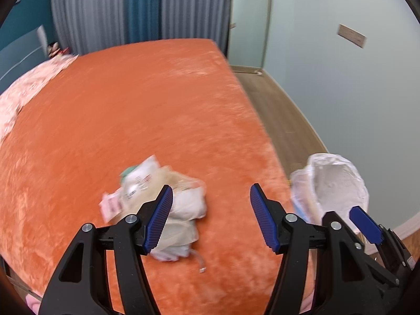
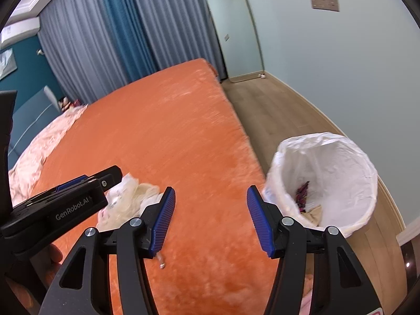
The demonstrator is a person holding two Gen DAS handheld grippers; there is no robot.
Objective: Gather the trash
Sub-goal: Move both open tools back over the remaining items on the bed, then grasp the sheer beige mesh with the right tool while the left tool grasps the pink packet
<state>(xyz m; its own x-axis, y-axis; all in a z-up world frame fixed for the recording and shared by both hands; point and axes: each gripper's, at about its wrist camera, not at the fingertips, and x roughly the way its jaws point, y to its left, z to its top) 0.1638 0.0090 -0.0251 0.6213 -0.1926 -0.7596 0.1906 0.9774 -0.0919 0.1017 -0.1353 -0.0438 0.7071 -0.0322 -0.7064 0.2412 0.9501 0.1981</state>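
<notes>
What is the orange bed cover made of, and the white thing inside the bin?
The orange bed cover looks like plush, velvety fabric: its surface is fuzzy with pale shiny streaks. The white bin liner looks like thin plastic film, since it is crinkled, slightly see-through and folded over the rim. The trash pile seems to be crumpled paper and plastic wrappers, though it is blurred.

Trash pile on the bed — lined bin right, on floor.

Left gripper jaws wide over crumpled trash pile on orange bed — lined bin beside.
</notes>
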